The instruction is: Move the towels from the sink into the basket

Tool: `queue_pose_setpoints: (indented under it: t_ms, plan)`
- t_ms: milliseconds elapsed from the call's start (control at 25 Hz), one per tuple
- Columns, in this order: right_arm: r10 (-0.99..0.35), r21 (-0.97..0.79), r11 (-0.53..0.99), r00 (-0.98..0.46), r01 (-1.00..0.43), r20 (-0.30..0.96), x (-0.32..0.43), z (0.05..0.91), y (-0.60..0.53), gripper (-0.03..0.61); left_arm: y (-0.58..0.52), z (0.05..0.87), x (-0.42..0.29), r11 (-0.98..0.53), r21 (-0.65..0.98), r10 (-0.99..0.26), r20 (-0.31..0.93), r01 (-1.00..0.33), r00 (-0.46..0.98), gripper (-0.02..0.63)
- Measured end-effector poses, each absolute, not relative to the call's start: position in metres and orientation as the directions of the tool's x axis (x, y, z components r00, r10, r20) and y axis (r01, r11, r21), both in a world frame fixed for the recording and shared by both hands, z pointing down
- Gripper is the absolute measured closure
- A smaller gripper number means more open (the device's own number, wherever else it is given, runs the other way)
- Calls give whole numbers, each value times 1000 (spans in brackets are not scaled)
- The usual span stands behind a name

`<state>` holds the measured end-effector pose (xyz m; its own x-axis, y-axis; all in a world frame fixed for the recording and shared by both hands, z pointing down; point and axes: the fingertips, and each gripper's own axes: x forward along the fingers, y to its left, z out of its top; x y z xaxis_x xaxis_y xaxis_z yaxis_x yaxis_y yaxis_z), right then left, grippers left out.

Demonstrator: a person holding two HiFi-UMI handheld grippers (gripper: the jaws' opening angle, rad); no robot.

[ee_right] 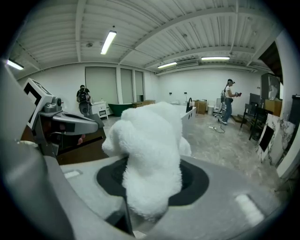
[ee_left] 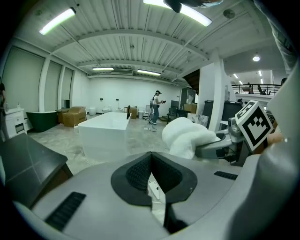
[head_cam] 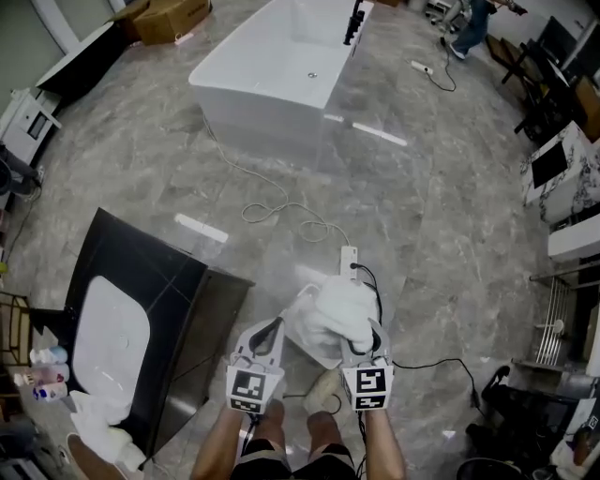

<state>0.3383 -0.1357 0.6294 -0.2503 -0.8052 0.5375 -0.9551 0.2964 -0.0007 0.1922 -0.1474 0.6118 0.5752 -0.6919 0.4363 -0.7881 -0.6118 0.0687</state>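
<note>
A fluffy white towel (head_cam: 345,311) is bunched in my right gripper (head_cam: 362,334), whose jaws are shut on it; the right gripper view shows that towel (ee_right: 151,150) filling the gap between the pads. Just below it a white container (head_cam: 307,330), seemingly the basket, is partly hidden. To its left my left gripper (head_cam: 270,330) is shut and holds nothing; its own view shows its pads (ee_left: 140,176) nearly meeting, with the towel (ee_left: 187,136) to the right. The white sink (head_cam: 111,337) sits in a black vanity at lower left, with more white towels (head_cam: 101,429) at its near end.
A white bathtub (head_cam: 281,66) stands at the far middle of the marble floor. A power strip (head_cam: 349,259) and its cable lie just beyond the grippers. Bottles (head_cam: 42,370) stand left of the sink. A person (head_cam: 473,23) stands far back right.
</note>
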Motion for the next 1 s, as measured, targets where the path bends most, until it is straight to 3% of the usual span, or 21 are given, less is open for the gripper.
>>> queue_pose_setpoints:
  t_ms: [720,1000]
  plan:
    - [-668,-115,284,-282,-952,689,340,991,-97,387,-108,938,198,-595,153,-576,603,-789,552,604]
    - [-619,-118,289,-280,-950,734,340,1103,-82,383,-90,1029,193,-595,179,-526,651,-784,547,604]
